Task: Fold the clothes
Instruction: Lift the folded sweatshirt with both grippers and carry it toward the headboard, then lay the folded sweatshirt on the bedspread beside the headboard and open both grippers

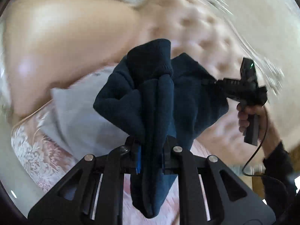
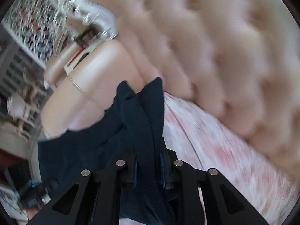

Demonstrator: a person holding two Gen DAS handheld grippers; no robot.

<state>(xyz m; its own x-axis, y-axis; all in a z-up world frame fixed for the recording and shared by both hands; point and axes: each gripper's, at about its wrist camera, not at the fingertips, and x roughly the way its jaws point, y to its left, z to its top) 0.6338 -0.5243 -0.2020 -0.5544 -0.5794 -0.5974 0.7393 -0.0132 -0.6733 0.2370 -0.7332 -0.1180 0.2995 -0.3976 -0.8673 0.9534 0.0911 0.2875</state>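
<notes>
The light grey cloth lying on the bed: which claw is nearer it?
Left. The left claw hangs beside the light grey cloth; the right claw is farther off, past the dark navy knitted garment.

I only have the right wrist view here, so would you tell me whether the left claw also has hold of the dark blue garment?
Observer: Yes, the left claw is shut on the dark blue garment; a bunched fold runs between its fingers.
Operator: Thank you. Is my right claw visible from that side?
Observer: It is, at the right, gripped by a hand in a dark sleeve; the garment reaches up to its front.
Operator: What lies below the garment there?
Observer: A pale grey cloth on the pink patterned cover.
</notes>
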